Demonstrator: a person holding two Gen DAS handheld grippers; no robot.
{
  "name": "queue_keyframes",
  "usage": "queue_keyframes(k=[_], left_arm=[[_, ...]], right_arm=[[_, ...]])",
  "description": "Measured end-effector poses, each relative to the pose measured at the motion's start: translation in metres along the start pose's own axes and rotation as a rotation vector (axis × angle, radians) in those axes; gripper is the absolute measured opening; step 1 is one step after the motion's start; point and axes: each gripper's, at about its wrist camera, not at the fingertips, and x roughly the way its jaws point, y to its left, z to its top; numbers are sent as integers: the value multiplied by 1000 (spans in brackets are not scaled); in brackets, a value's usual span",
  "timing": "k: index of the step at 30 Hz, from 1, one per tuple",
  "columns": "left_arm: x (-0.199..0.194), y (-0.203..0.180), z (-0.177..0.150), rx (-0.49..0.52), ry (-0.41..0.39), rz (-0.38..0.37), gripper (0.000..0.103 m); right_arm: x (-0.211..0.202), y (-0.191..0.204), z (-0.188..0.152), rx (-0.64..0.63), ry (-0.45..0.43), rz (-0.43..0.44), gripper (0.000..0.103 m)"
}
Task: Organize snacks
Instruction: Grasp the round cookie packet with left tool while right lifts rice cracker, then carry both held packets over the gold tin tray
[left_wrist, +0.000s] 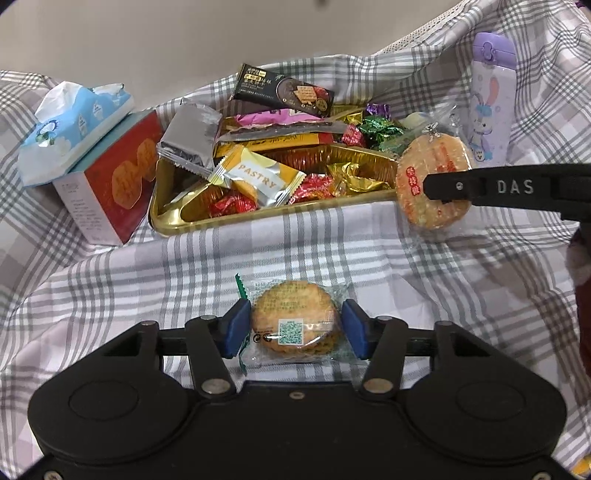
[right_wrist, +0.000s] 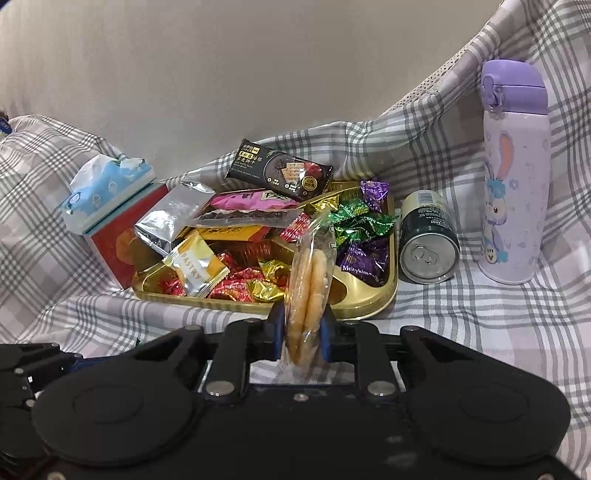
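The left gripper (left_wrist: 295, 325) has its jaws pinching a wrapped cracker (left_wrist: 293, 323) lying flat on the checked cloth (left_wrist: 147, 280), at 6 o'clock from the gold tray (left_wrist: 192, 225). The right gripper (right_wrist: 300, 334) has its jaws clamped on a second cracker pack (right_wrist: 308, 280), held on edge, long axis pointing toward 12 o'clock over the tray's near rim.

Home setting, checked bedsheet (left_wrist: 295, 240), tissue pack (left_wrist: 74, 122), cartoon flask (right_wrist: 513, 173), snack tray (right_wrist: 369, 310)
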Motion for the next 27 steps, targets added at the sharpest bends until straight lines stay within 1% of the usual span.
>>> queue_keyframes(k=[4,8,15,21,27], left_arm=[[-5,-3,2,-2,15,27,59],[-13,-4,3,-13,15,30,59],[-31,-3,1,-33,10,41,59],[-62,-3,-6,-39,8,42,59],[-101,-4,-21,-30,7,28,59]], right_arm=[[-10,0,-2,-13,5,0,19],[-21,-3,-3,-9,9,3,18],[-42,-13,-5,47,15,14,18],[-72,-16,-10,75,15,29,18],[-121,-10,-21,58,-2,65,18]])
